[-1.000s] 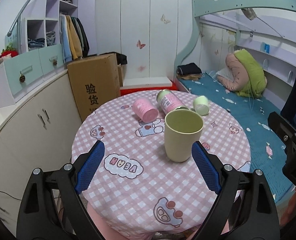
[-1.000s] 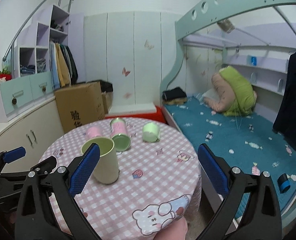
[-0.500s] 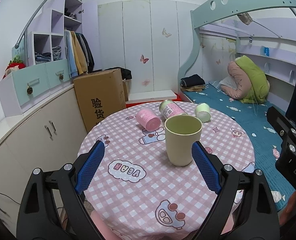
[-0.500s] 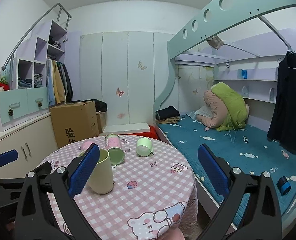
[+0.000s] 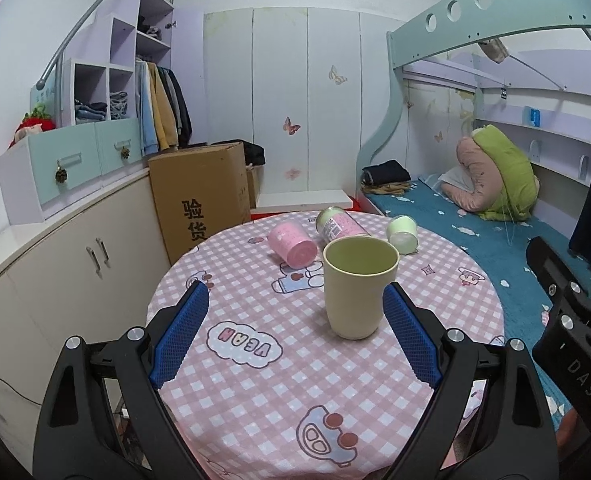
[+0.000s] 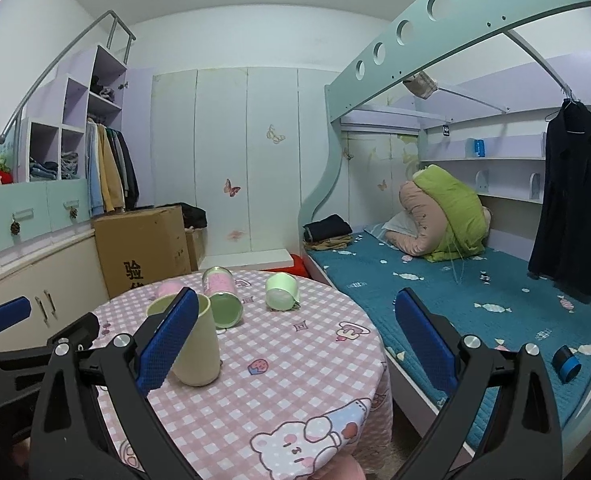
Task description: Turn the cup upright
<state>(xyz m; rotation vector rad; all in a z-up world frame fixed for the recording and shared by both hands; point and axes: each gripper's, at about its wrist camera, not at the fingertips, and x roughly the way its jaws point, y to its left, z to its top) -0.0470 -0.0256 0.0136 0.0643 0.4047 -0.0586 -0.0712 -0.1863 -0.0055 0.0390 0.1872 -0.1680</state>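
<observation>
Since the beige cup stands upright, mouth up, on the round table near centre, one flip looks done. L gripper: jaws wide, holding nothing, cup just beyond its right pad, not touching. R gripper: also wide, empty. Three more lie on their sides at the far edge: pink cup, printed tumbler, pale green mug. Next, prob.: reach past the beige cup, close on one lying cup w/o knocking its neighbours.
</observation>
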